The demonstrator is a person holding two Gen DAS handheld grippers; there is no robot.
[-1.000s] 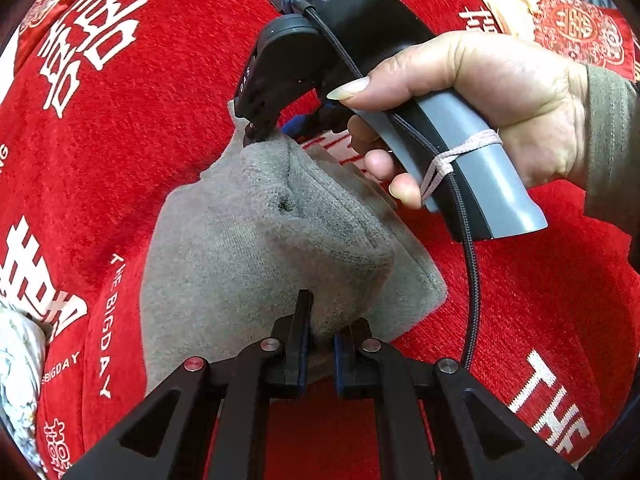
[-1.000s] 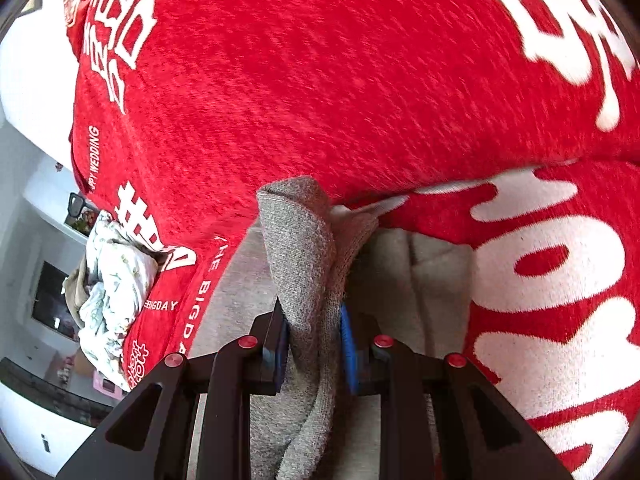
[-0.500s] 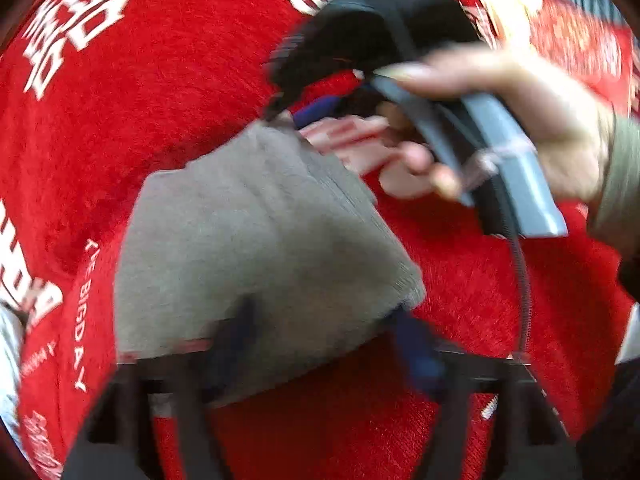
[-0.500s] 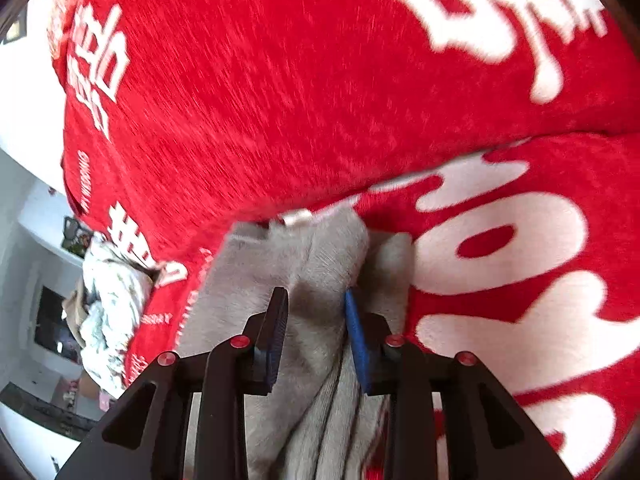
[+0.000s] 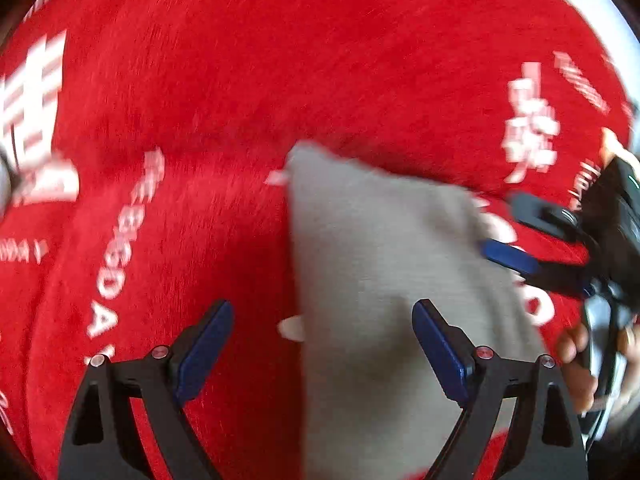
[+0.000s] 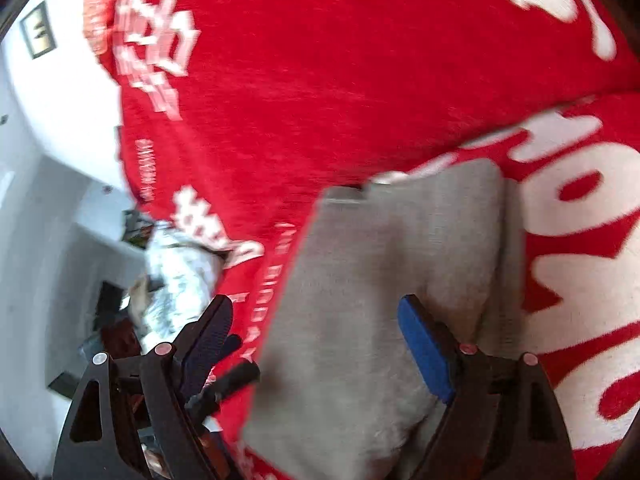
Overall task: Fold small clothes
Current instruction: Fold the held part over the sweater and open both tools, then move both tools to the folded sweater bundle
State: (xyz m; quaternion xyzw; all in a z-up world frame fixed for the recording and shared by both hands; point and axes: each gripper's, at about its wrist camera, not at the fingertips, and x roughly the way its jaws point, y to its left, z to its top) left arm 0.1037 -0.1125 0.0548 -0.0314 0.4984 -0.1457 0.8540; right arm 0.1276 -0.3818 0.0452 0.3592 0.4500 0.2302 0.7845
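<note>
A grey knitted garment [image 5: 384, 272] lies folded flat on the red blanket [image 5: 280, 60]. It also shows in the right wrist view [image 6: 380, 280]. My left gripper [image 5: 322, 336] is open and empty, hovering over the garment's near left edge. My right gripper [image 6: 316, 328] is open and empty above the garment. The right gripper also shows in the left wrist view [image 5: 516, 232] at the garment's right edge, held in a hand.
The red blanket with white lettering [image 6: 360, 60] covers the whole work surface. A crumpled white patterned cloth [image 6: 180, 276] lies at its left edge. White furniture and floor [image 6: 52, 140] lie beyond that edge.
Both grippers let go of the grey garment and opened. The garment dropped flat onto the blanket. Both grippers pulled back and swung; the right one now sits at the garment's right side.
</note>
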